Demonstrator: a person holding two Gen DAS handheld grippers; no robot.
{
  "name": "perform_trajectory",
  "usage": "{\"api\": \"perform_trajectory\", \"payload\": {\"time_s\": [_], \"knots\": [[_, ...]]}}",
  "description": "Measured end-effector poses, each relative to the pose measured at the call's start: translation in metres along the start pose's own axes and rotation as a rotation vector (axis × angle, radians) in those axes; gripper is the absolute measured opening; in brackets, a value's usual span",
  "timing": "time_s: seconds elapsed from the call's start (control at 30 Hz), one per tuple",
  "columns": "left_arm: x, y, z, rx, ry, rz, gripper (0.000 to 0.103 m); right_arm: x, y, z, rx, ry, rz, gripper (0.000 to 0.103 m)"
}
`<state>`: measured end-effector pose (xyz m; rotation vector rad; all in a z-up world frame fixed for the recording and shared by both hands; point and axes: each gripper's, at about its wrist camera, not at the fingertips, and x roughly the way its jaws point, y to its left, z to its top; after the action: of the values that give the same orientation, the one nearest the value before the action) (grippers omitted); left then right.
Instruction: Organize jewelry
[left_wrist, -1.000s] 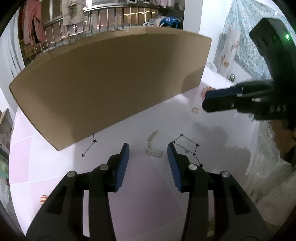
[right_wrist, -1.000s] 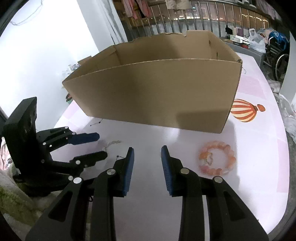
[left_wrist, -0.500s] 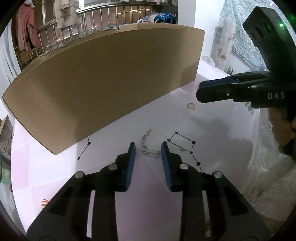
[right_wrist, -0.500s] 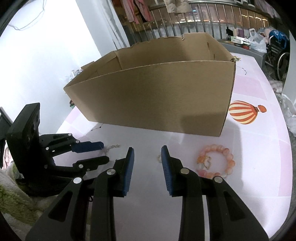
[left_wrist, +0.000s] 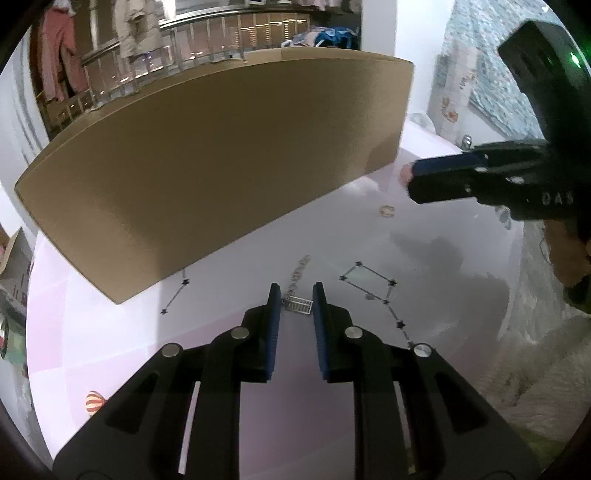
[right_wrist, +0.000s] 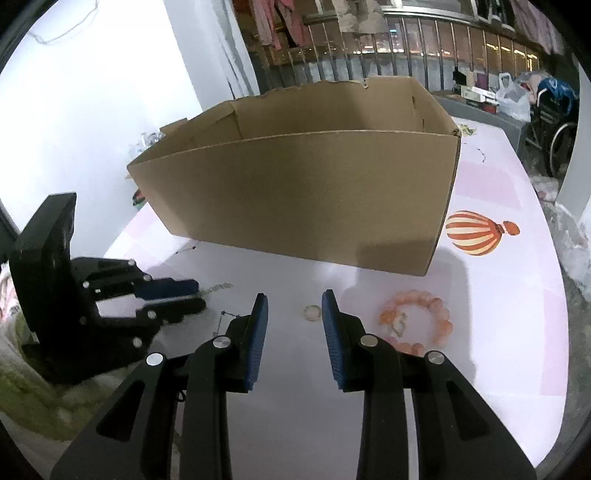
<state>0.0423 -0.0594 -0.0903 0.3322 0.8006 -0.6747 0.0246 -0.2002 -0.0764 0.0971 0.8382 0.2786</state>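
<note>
A silver chain with a small rectangular pendant lies on the pale pink table. My left gripper is low over it, its fingers narrowly open with the pendant between the tips. My left gripper also shows in the right wrist view. My right gripper is open above the table, with a small ring just beyond its tips; the ring also shows in the left wrist view. An orange bead bracelet lies right of the ring. A large open cardboard box stands behind.
The table cover has a printed balloon and star-line drawings. A fluffy white cloth lies along the table's right edge. A railing and hanging clothes are behind the box.
My left gripper has moved forward and down onto the chain's pendant and narrowed its jaws. My right gripper has drifted towards the ring and stayed open.
</note>
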Motion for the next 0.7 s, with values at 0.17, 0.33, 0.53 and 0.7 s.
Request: {"api": "perform_trajectory", "payload": {"time_s": [0.17,0.33,0.53,0.7], "knots": [[-0.001,0.011,0.002,-0.06,-0.004,0.001,0.002,0.009,0.003,-0.001,-0.071,0.009,-0.052,0.03],[-0.002,0.014,0.003,-0.066,-0.004,0.02,0.002,0.02,0.001,-0.002,-0.097,0.023,-0.064,0.03],[-0.002,0.014,0.003,-0.077,-0.004,0.035,0.003,0.032,-0.003,-0.002,-0.114,0.046,-0.077,0.03],[-0.001,0.015,0.002,-0.085,-0.003,0.04,0.005,0.038,0.001,-0.001,-0.135,0.045,-0.094,0.027]]}}
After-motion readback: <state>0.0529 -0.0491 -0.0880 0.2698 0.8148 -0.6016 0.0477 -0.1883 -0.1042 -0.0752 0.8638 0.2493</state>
